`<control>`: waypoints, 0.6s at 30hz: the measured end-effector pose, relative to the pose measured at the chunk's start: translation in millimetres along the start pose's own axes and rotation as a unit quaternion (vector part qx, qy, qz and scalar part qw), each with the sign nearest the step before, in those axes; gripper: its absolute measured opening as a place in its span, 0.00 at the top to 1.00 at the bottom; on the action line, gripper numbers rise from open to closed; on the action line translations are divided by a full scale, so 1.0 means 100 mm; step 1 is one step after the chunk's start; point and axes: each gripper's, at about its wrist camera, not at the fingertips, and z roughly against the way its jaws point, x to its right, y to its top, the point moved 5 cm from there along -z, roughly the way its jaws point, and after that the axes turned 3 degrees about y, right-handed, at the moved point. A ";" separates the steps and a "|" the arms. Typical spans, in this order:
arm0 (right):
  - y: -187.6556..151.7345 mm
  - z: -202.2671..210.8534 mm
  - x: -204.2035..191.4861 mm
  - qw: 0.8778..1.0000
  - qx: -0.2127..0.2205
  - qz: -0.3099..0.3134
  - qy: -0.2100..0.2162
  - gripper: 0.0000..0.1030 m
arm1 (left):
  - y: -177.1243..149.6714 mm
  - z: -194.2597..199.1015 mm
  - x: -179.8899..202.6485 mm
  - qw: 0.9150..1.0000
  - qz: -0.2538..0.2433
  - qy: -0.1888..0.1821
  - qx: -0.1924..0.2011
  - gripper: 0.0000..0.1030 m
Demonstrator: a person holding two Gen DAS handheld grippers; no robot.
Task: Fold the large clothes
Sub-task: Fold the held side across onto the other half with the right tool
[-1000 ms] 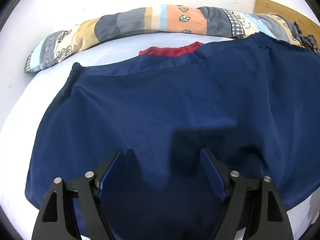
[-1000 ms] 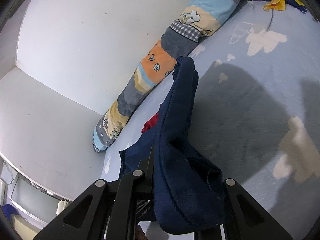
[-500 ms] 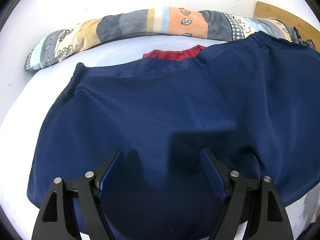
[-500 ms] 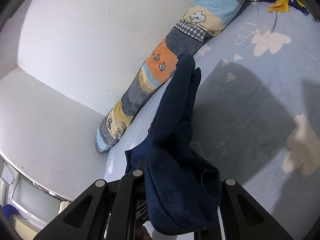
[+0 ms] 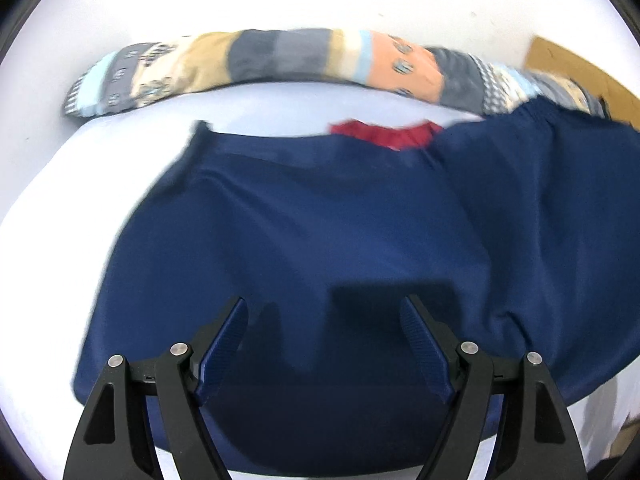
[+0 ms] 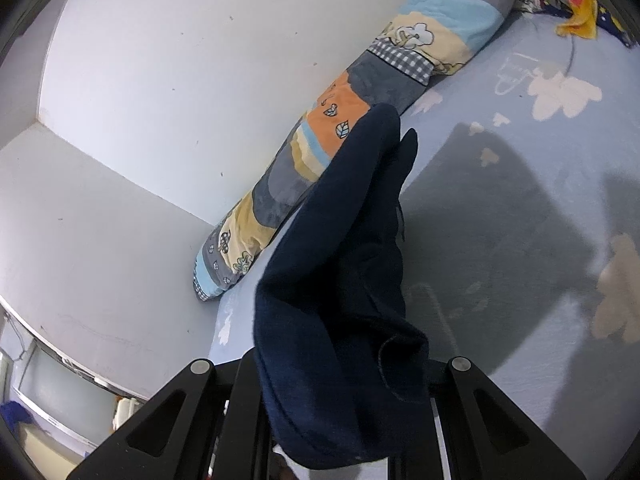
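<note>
A large navy garment [image 5: 320, 232] lies spread on a pale blue bed sheet [image 5: 60, 184] in the left wrist view, its right part lifted off the bed. My left gripper [image 5: 324, 344] hovers open over its near part with nothing between the fingers. In the right wrist view my right gripper [image 6: 340, 392] is shut on a bunched fold of the navy garment [image 6: 340, 280], which rises from the jaws and hides the fingertips. A red cloth [image 5: 384, 134] peeks out behind the garment's far edge.
A long patchwork bolster [image 5: 280, 60] [image 6: 352, 120] runs along the white wall [image 6: 180, 60]. A wooden board [image 5: 572, 72] stands at the far right. A yellow cloth [image 6: 576, 8] lies at the far end of the cloud-print sheet [image 6: 520, 208].
The right gripper has swung the held navy fold further left and up; the garment's lifted right part has moved inward over the spread part. The left view has shifted and blurred; its gripper stays open.
</note>
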 end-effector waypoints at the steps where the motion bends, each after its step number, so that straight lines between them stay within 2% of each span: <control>1: -0.01 -0.01 -0.03 1.000 -0.001 0.003 -0.001 0.86 | 0.00 0.01 -0.08 1.000 0.008 0.001 -0.001 0.24; 8: -0.07 -0.08 -0.23 1.000 -0.004 0.011 -0.012 0.85 | 0.02 0.14 -0.63 0.998 0.069 0.005 0.000 0.25; 18: -0.26 -0.30 -0.74 0.998 -0.023 0.049 -0.032 0.85 | -0.02 0.53 -1.07 0.997 0.054 0.028 0.045 0.24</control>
